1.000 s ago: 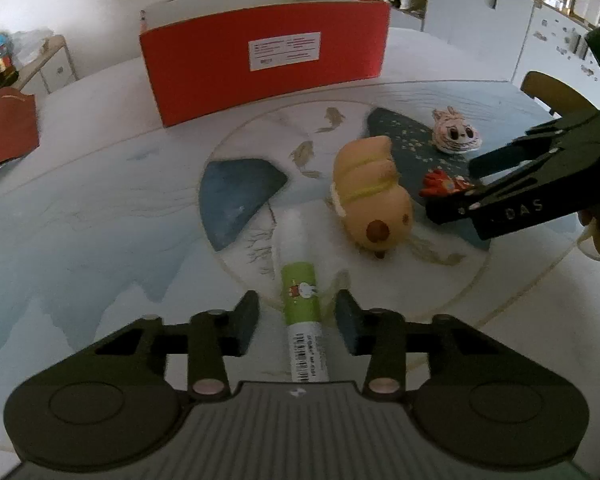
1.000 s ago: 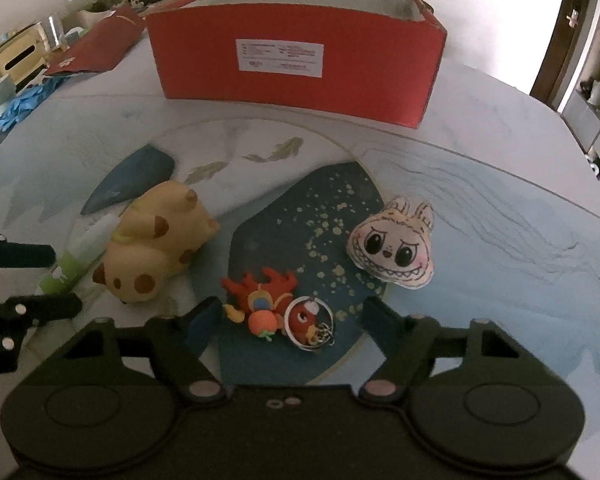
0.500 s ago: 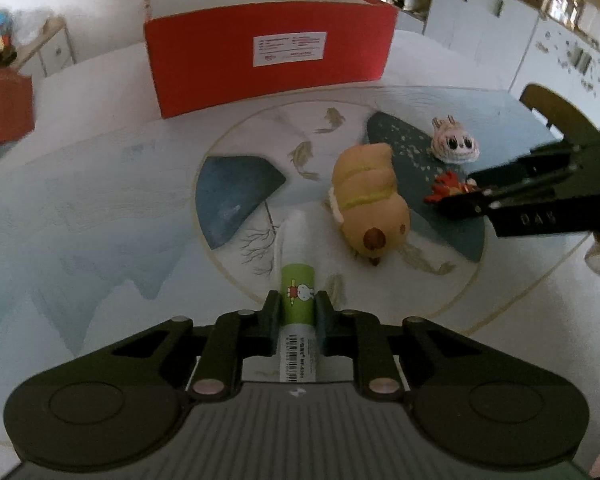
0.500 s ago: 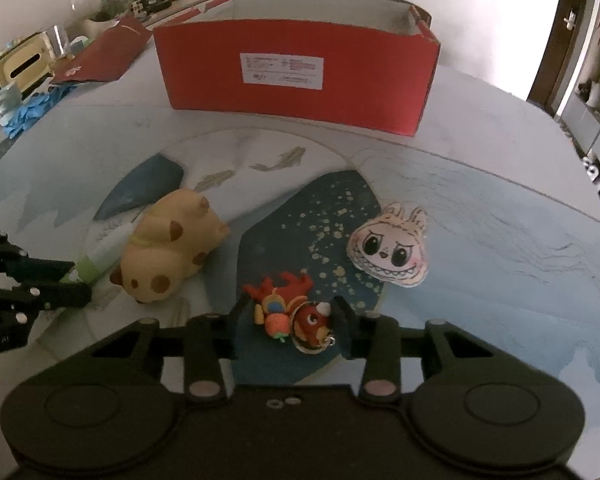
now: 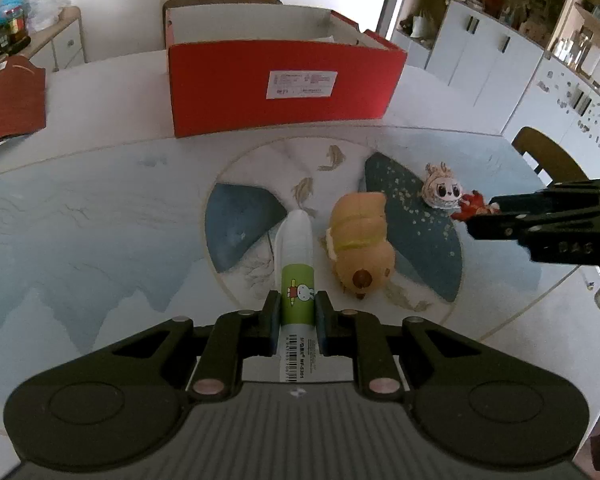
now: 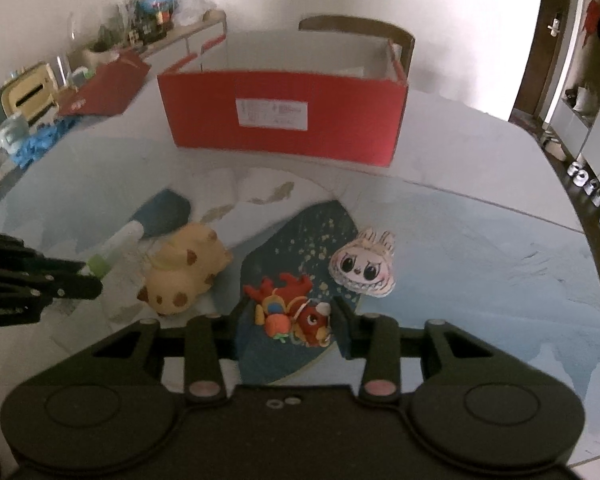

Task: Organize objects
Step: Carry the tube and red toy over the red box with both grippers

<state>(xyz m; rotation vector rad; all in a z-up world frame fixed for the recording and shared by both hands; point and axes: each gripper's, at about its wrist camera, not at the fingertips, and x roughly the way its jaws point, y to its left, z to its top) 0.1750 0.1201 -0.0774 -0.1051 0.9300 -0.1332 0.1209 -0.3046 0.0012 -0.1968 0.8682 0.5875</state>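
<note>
The left claw point(image 5: 297, 312) is clenched on a green-and-white glue stick point(image 5: 296, 264), its fingers point(image 5: 271, 314) pressed against the green label while the white cap end points toward the red cardboard box point(image 5: 284, 88) at the far side of the worktop point(image 5: 80, 216). The right claw point(image 6: 289, 322) grips a red keychain toy point(image 6: 296, 312), with both fingers set against the toy's sides. Whether either item is lifted off the worktop cannot be told. The open-topped box, a white label on its near wall, stands beyond all the loose items. Nearer than the box and just right of the glue stick lies a tan plush dog point(image 5: 360, 248) on its side, close to the stick but not touching it. Further right of the dog, a flat cartoon-face charm point(image 6: 362, 268) with rabbit ears rests on a dark blue patch of the worktop's printed circle, just beyond the keychain toy. Left of the box, at the worktop's edge, sits a dark red folder point(image 5: 10, 106). A wooden chair back point(image 6: 356, 28) shows behind the box.
</note>
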